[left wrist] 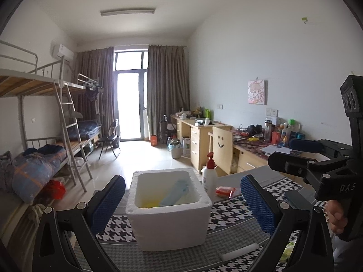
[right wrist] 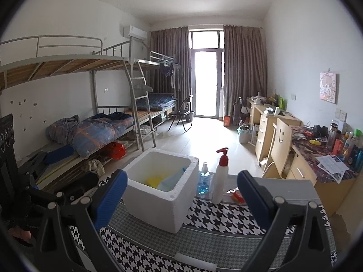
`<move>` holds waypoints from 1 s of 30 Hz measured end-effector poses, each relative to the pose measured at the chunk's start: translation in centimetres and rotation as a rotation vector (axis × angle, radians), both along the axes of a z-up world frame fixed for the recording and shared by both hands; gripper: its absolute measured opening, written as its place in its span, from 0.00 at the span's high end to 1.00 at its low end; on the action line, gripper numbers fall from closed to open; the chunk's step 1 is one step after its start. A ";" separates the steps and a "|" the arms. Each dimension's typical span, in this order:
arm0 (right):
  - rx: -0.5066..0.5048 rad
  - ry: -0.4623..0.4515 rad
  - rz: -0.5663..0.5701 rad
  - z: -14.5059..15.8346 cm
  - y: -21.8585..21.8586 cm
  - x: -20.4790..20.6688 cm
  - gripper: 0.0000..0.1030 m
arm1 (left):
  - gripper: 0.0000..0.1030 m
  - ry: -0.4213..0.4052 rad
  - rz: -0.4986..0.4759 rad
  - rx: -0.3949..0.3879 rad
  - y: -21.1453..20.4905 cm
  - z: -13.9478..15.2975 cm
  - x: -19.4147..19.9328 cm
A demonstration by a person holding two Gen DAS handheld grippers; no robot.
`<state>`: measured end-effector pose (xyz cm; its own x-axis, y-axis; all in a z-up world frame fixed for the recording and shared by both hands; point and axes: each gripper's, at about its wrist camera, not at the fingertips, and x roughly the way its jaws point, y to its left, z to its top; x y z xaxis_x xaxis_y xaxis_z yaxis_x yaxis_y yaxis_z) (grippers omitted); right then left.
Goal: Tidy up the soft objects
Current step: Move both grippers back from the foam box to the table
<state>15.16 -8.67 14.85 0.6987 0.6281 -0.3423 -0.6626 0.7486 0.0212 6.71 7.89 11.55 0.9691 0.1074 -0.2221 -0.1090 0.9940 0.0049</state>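
White foam box (left wrist: 169,213) on houndstooth cloth (right wrist: 217,217), holding yellow and pale-blue soft items (right wrist: 163,181). Left gripper (left wrist: 182,200) and right gripper (right wrist: 181,192): jaws apart, empty. Step judged: between placements; next, reach red packet (left wrist: 224,191) beside pump bottle (right wrist: 220,179).

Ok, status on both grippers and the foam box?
Left gripper open, right gripper open, both empty. Foam box holds soft items. Pump bottle beside it.
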 end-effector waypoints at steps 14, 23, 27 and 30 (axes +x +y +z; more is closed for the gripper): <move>0.019 -0.009 -0.038 -0.6 -2.5 -1.1 0.04 | 0.01 -0.006 -0.053 0.001 -1.8 -0.3 -0.9; 0.037 -0.018 -0.067 -1.2 -3.8 -2.0 0.04 | 0.01 0.005 -0.088 -0.008 -2.6 -1.1 -0.6; 0.036 -0.030 -0.080 -1.5 -4.3 -2.5 0.04 | 0.01 0.010 -0.110 -0.020 -3.0 -1.5 -0.6; 0.040 -0.031 -0.087 -1.6 -4.6 -2.9 0.04 | 0.01 0.014 -0.125 -0.023 -3.3 -1.8 -0.6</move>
<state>12.27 -13.24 13.20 0.7612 0.5772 -0.2957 -0.5958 0.8025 0.0326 6.08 4.64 9.74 0.9714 -0.0188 -0.2368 0.0152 0.9997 -0.0172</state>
